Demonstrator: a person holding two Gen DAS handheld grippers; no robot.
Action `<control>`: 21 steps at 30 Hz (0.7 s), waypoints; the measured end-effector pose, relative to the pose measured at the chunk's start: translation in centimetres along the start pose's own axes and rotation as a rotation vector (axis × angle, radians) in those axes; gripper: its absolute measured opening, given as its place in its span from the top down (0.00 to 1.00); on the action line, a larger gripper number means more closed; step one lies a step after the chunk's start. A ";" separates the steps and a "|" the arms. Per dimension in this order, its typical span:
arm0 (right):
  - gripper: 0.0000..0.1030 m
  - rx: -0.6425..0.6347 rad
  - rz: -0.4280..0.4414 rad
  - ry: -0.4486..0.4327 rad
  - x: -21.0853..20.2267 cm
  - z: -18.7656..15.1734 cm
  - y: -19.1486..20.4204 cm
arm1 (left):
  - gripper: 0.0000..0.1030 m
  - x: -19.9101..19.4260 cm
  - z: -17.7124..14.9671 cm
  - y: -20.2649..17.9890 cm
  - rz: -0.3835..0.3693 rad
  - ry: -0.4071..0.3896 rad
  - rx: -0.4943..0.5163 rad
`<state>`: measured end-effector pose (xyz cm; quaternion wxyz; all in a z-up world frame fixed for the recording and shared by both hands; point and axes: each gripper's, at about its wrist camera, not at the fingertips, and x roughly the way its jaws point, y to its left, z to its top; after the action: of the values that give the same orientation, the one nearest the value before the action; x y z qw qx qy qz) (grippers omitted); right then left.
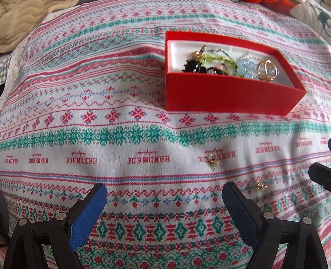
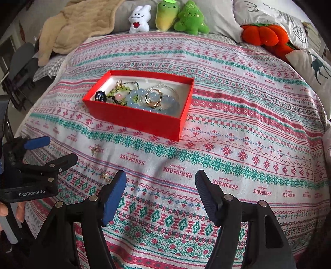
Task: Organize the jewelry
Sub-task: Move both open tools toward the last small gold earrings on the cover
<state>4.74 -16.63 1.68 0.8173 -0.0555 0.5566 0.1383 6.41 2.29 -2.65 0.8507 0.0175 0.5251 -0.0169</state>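
A red box point(image 1: 227, 95) with a white lining holds bracelets, beads and gold rings point(image 1: 266, 69); it also shows in the right wrist view point(image 2: 134, 118). Two small earrings lie loose on the patterned cloth: one with a pale stone point(image 1: 213, 160), also seen from the right point(image 2: 95, 150), and a gold one point(image 1: 260, 186), also seen from the right point(image 2: 104, 177). My left gripper point(image 1: 164, 193) is open and empty, just left of the earrings. My right gripper point(image 2: 161, 179) is open and empty, right of the gold earring.
The cloth point(image 2: 248, 124) covers a bed. Plush toys point(image 2: 165, 16), an orange plush pumpkin point(image 2: 262, 35), pillows point(image 2: 312, 64) and a beige blanket point(image 2: 78, 24) lie along the far edge. The left gripper's body point(image 2: 31, 175) sits at the left of the right wrist view.
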 end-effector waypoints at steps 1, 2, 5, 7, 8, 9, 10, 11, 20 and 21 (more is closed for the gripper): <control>0.30 -0.010 0.001 0.009 0.4 -0.3 0.3 | 0.09 0.3 -0.2 0.1 -0.001 0.006 -0.004; 0.30 -0.016 0.000 0.013 0.8 -0.6 0.5 | 0.09 0.5 -0.3 0.3 -0.003 0.007 -0.009; 0.30 -0.022 -0.008 0.005 1.7 -1.3 1.2 | 0.09 1.0 -0.7 0.7 -0.006 0.005 -0.020; 0.30 -0.034 -0.014 -0.003 2.3 -1.8 1.7 | 0.09 1.5 -1.0 0.9 0.009 0.011 -0.023; 0.30 -0.044 -0.014 -0.004 2.6 -2.0 2.0 | 0.06 1.8 -1.3 0.9 0.012 0.007 -0.019; 0.30 -0.053 -0.012 -0.003 2.9 -2.2 2.3 | 0.04 1.9 -1.5 0.9 0.019 -0.011 -0.014; 0.30 -0.061 -0.009 -0.002 3.2 -2.4 2.5 | 0.00 2.1 -1.8 0.9 0.032 -0.028 -0.010; 0.30 -0.065 -0.013 -0.006 3.3 -2.6 2.8 | 0.00 2.2 -2.1 1.0 0.030 -0.045 -0.008; 0.30 -0.076 -0.021 -0.062 3.6 -3.2 4.5 | 0.00 2.0 -2.7 1.0 0.028 -0.121 -0.003; 0.30 -0.084 -0.019 -0.063 3.7 -3.2 4.8 | 0.00 2.0 -2.7 0.9 0.026 -0.120 -0.002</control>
<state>1.73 -12.19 -2.62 0.8327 -0.0909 0.5236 0.1556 4.94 3.31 -5.62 0.8808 0.0221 0.4730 -0.0064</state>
